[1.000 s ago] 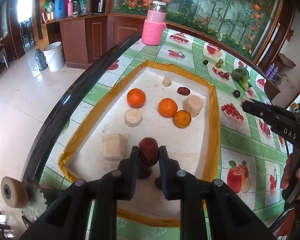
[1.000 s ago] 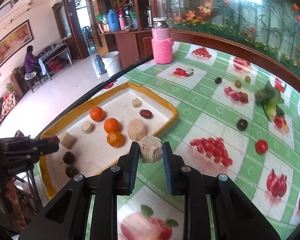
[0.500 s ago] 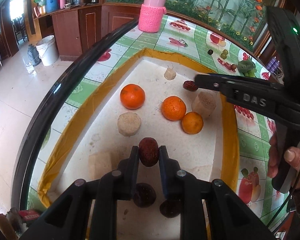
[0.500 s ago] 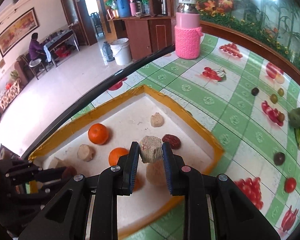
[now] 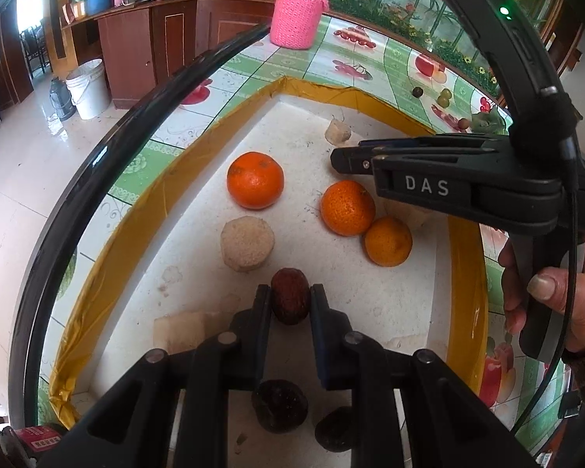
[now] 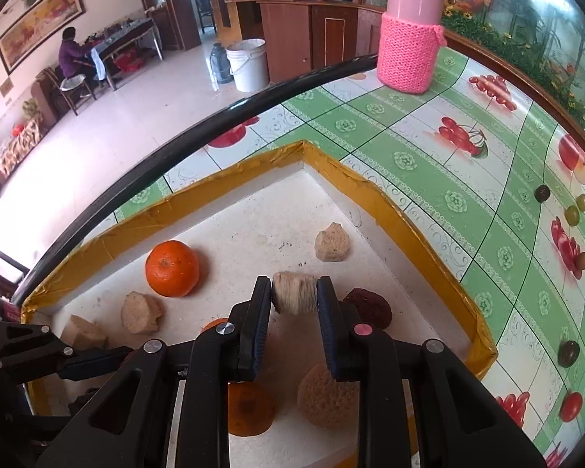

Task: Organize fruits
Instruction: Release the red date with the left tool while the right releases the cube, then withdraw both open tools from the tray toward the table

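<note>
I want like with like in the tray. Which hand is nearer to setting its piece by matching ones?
Left, probably: the left gripper holds a dark red date just above two dates lying beneath it.

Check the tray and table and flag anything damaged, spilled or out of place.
The tray's yellow tape rim is wrinkled and torn at the far corner. Small loose fruits still lie scattered on the tablecloth outside the tray. Nothing looks spilled.
</note>
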A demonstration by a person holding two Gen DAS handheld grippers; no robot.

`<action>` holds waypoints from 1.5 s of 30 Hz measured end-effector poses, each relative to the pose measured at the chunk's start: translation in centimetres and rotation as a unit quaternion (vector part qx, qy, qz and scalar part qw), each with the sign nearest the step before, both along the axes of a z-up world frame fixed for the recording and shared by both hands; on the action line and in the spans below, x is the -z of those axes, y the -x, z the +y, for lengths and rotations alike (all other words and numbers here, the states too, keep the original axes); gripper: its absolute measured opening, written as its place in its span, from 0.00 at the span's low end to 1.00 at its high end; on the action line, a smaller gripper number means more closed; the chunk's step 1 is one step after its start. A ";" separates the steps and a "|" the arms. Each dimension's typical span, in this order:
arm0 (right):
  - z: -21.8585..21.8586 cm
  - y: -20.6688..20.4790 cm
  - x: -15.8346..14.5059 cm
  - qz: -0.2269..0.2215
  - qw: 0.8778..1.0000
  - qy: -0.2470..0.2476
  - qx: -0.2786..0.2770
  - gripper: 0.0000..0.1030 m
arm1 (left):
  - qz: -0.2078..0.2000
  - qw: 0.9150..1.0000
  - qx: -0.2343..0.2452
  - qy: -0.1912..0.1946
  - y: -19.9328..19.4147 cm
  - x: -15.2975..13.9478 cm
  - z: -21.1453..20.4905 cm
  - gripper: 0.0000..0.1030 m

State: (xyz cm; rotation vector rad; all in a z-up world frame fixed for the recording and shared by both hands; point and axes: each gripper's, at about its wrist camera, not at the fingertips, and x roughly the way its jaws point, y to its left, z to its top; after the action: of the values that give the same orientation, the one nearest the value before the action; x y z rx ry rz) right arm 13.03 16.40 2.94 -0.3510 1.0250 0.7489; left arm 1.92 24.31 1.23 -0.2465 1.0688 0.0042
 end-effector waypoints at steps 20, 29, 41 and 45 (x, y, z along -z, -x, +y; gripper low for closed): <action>-3.7 2.1 -1.4 0.004 0.999 -0.021 0.042 0.43 | -0.005 0.999 -0.019 -0.032 1.5 -1.3 0.3 0.55; -8.1 4.8 -3.6 0.007 0.995 -0.060 0.077 0.51 | -0.029 0.997 -0.035 -0.057 2.8 -3.3 0.2 0.71; -18.8 8.0 -4.1 0.006 0.982 -0.090 0.169 0.68 | -0.051 0.997 -0.011 -0.049 2.2 -5.7 -4.3 0.79; -24.2 7.3 -3.0 0.012 0.969 -0.088 0.230 0.68 | -0.054 0.997 0.023 -0.053 1.7 -6.4 -7.7 0.80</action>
State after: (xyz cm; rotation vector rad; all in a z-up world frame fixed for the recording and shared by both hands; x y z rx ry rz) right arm 5.73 -7.82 5.94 0.0535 1.0042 0.4180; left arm 0.19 16.56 7.66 -0.1241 0.9636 0.0068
